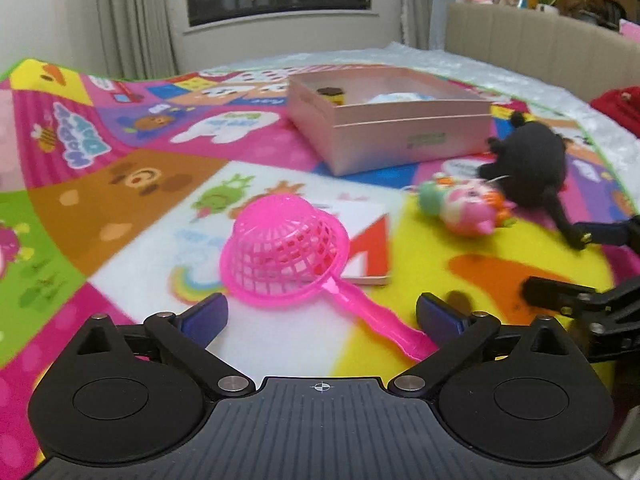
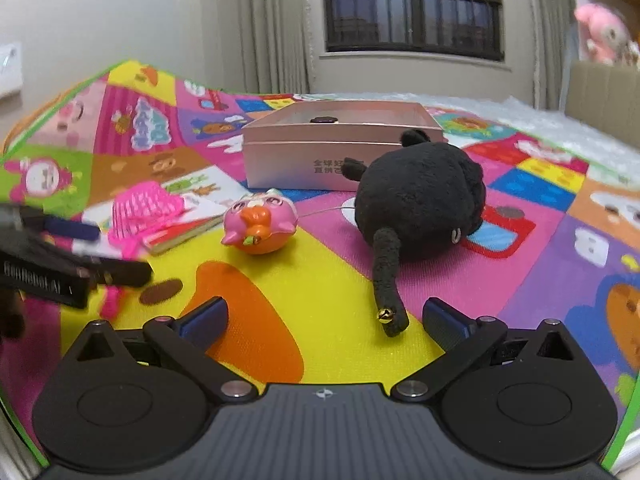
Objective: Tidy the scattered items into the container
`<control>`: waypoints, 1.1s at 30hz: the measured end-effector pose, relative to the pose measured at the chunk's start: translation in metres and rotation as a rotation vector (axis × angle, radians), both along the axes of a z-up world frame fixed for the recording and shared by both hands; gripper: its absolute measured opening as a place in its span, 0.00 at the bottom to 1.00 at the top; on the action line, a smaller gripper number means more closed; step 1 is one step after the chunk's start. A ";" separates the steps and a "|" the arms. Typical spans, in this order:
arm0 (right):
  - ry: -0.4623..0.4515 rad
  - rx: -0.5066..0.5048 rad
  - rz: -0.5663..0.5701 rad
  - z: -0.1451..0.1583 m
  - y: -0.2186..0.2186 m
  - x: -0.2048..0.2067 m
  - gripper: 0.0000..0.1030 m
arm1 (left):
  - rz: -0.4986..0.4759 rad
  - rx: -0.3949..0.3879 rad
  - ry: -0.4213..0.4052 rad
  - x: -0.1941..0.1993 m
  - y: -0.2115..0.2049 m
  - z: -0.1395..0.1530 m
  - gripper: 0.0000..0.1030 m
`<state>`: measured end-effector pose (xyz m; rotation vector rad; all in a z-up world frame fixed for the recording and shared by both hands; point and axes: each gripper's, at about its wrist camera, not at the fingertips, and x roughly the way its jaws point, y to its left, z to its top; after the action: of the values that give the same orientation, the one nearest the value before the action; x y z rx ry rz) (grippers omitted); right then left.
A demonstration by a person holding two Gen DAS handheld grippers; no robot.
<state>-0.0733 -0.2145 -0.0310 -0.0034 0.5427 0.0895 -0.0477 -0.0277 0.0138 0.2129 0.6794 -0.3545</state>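
A pink plastic strainer [image 1: 286, 250] lies on the play mat, its handle [image 1: 380, 328] running between the fingers of my open left gripper [image 1: 322, 316]. It also shows in the right wrist view [image 2: 146, 208], partly over a small book [image 2: 182, 232]. A pink toy [image 2: 258, 226] and a black plush cat [image 2: 420, 196] lie before my open right gripper [image 2: 324, 320]; the cat's tail tip [image 2: 390, 316] with a bell reaches between the fingers. The pink box [image 1: 384, 124] stands behind, holding a few small items.
The colourful play mat [image 1: 120, 184] covers a bed. A beige headboard [image 1: 540, 40] with plush toys stands at the right. A red cloth [image 1: 620, 108] lies at the far right. The window and curtains are behind.
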 end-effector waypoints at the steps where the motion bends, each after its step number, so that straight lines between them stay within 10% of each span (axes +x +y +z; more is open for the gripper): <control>1: -0.009 -0.011 -0.001 -0.001 0.001 -0.001 1.00 | 0.015 0.011 -0.005 0.002 0.006 0.001 1.00; 15: -0.004 -0.053 -0.005 0.000 0.006 0.000 1.00 | 0.269 0.173 -0.132 0.031 0.053 0.002 1.00; 21: -0.007 -0.085 -0.013 0.001 0.010 -0.001 1.00 | 0.368 0.108 -0.140 0.049 0.062 0.004 1.00; 27: -0.017 -0.094 -0.018 -0.002 0.013 -0.001 1.00 | 0.083 -0.178 -0.161 0.015 0.053 0.033 1.00; 33: -0.024 -0.104 -0.024 -0.001 0.014 -0.002 1.00 | -0.044 -0.081 -0.065 0.032 0.001 0.010 1.00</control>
<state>-0.0748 -0.2002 -0.0324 -0.0995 0.5233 0.0377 -0.0162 -0.0271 0.0235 0.1613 0.5958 -0.4149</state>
